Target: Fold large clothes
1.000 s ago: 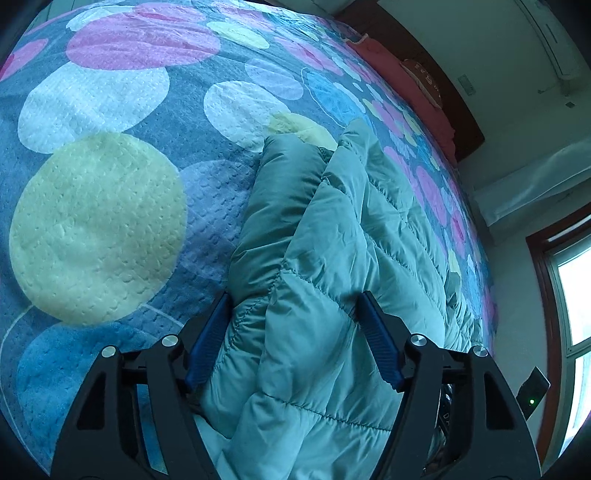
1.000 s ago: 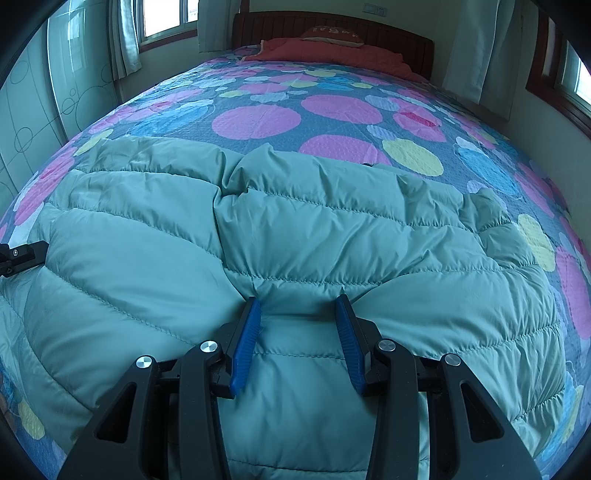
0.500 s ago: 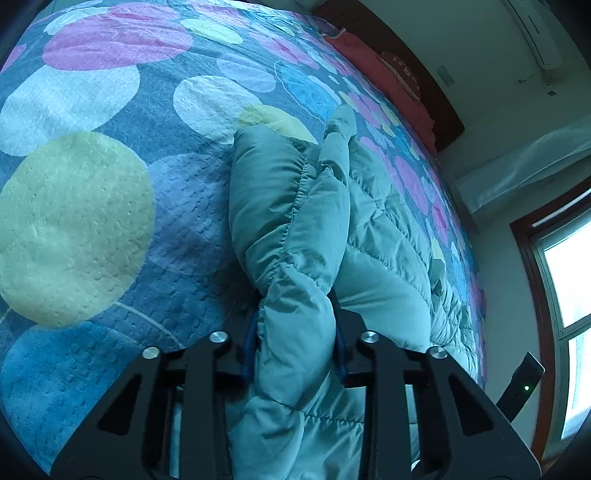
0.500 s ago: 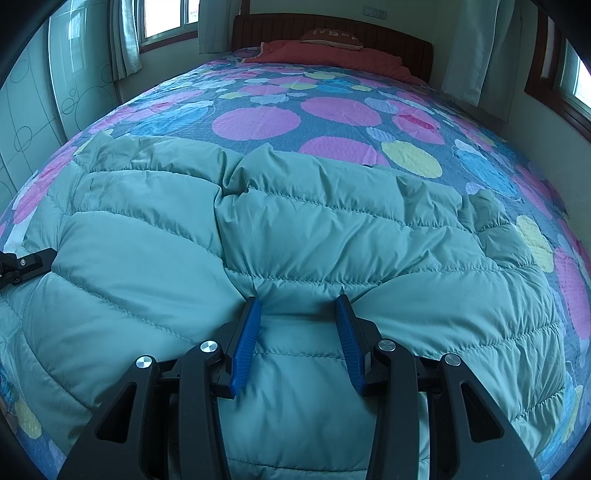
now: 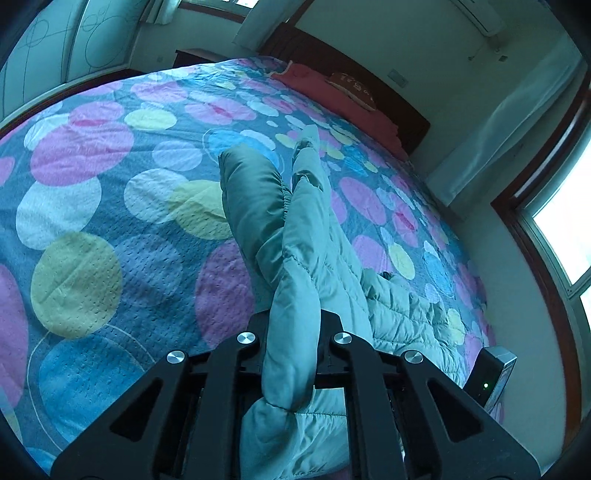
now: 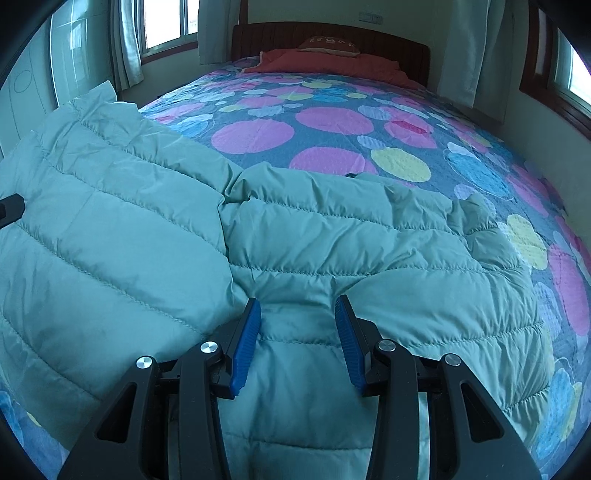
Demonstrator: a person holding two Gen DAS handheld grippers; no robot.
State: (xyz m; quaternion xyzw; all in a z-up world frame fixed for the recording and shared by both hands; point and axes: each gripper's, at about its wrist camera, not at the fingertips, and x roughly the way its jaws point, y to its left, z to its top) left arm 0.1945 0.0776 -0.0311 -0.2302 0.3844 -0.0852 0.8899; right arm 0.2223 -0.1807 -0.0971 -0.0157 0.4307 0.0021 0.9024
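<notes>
**Inventory: bed, jacket, room**

Nearest you: left gripper (image 5: 292, 332), jaws just closed tight on a raised fold of the teal puffer jacket (image 5: 295, 258). Right gripper (image 6: 297, 321), jaws part-open, pads pressing a hump of that jacket (image 6: 332, 240). The jacket lies across the circle-patterned bedspread (image 6: 332, 118). Beyond: red pillow (image 6: 328, 43), dark headboard (image 6: 388, 40), curtained windows (image 6: 166, 22).
</notes>
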